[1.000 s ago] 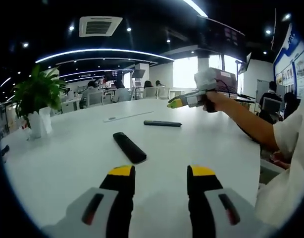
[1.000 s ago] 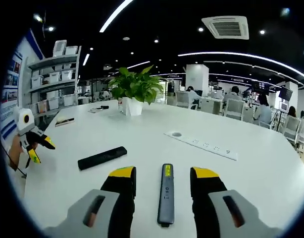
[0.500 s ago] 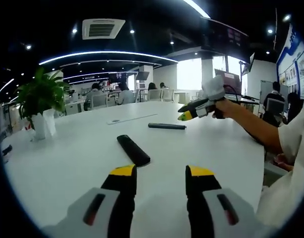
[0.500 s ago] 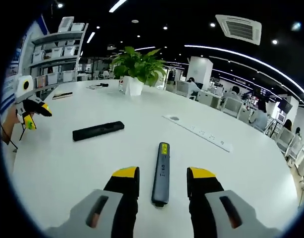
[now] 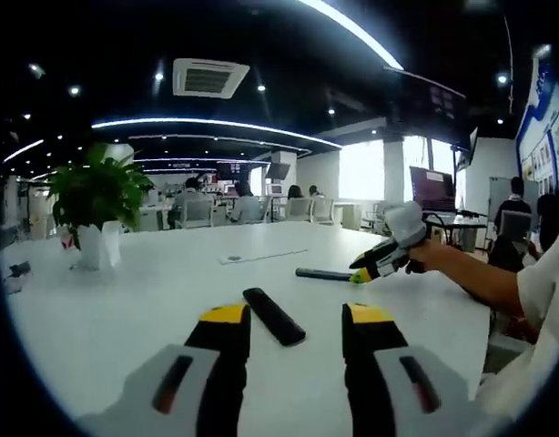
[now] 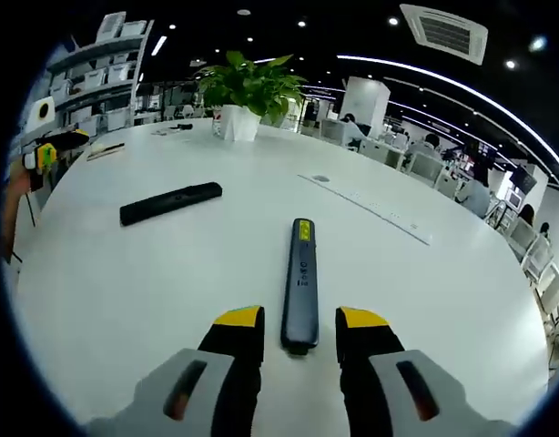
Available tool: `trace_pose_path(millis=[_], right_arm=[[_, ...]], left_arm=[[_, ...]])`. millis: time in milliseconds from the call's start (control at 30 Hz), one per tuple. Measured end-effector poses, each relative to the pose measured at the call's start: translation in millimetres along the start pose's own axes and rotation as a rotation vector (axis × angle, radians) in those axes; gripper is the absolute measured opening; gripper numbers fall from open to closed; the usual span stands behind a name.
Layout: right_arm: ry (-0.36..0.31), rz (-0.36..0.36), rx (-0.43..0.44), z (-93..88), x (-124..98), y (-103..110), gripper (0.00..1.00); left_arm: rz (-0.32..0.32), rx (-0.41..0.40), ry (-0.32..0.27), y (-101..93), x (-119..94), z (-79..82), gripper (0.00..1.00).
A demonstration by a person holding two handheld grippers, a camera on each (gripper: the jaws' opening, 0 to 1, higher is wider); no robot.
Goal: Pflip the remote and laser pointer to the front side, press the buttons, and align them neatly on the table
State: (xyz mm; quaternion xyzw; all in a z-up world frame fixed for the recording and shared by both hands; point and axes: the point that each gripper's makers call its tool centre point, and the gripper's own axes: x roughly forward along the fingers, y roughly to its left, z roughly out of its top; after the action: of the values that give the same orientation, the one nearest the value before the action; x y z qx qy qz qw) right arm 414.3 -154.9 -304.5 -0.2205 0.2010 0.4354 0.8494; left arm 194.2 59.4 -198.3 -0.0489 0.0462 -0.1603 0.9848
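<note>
In the left gripper view, the left gripper (image 5: 298, 328) rises from the bottom of the frame with its two yellow-tipped jaws standing apart and nothing between them. Just above the gap, near the centre of the frame, the black remote (image 5: 273, 315) lies flat on the white table (image 5: 125, 309), slanting from upper left to lower right. Beyond it, right of centre, the slim laser pointer (image 5: 323, 273) lies on the table, and the right gripper (image 5: 360, 274) comes in from the right edge, held in a person's hand (image 5: 432, 258), with its yellow tips low beside the pointer's right end; whether they touch it I cannot tell. A potted plant (image 5: 97, 205) stands on the table at the left of the frame. In the right gripper view, the right gripper (image 6: 300, 332) stands at the bottom centre with its jaws parted, and the near end of the grey laser pointer (image 6: 300, 282) reaches into the gap between the yellow tips; the jaws are not closed on it. The pointer runs straight up the frame, its yellow patch at the far end. The remote (image 6: 170, 202) lies well apart in the upper left, across the table (image 6: 425, 300). The left gripper (image 6: 45, 155) shows at the far left edge. The plant (image 6: 246, 91) stands at the top centre, and a long white power strip (image 6: 366, 208) lies to the right of centre.
</note>
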Motion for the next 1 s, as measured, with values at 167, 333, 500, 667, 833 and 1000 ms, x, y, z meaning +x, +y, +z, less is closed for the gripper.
trace_pose_path(millis=[167,333,500,667,833,1000], right_arm=[[-0.023,0.038,0.102,-2.2,1.3,0.1,0.34],[-0.009,0.027,0.106,-6.4,2.0,-5.4,0.32],[-0.003,0.029,0.103,-7.9,3.0,-5.5,0.31],[-0.005,0.037,0.110,-8.8,4.1,-2.1,0.27],[-0.036,0.074,0.168,-8.1,6.8,0.4,0.26],[-0.033,0.067,0.163,-9.1,7.3,0.5,0.22]], left_arm=[[0.024,-0.003,0.009,8.3,2.8,-1.7,0.51],[0.014,0.004,0.007,11.4,10.8,0.4,0.50],[0.017,0.060,0.004,14.3,22.4,4.5,0.48],[0.057,0.067,0.032,29.1,24.4,-0.6,0.49],[0.045,0.026,0.059,32.3,26.7,-4.8,0.51],[-0.089,0.015,0.069,13.5,35.9,-4.5,0.50]])
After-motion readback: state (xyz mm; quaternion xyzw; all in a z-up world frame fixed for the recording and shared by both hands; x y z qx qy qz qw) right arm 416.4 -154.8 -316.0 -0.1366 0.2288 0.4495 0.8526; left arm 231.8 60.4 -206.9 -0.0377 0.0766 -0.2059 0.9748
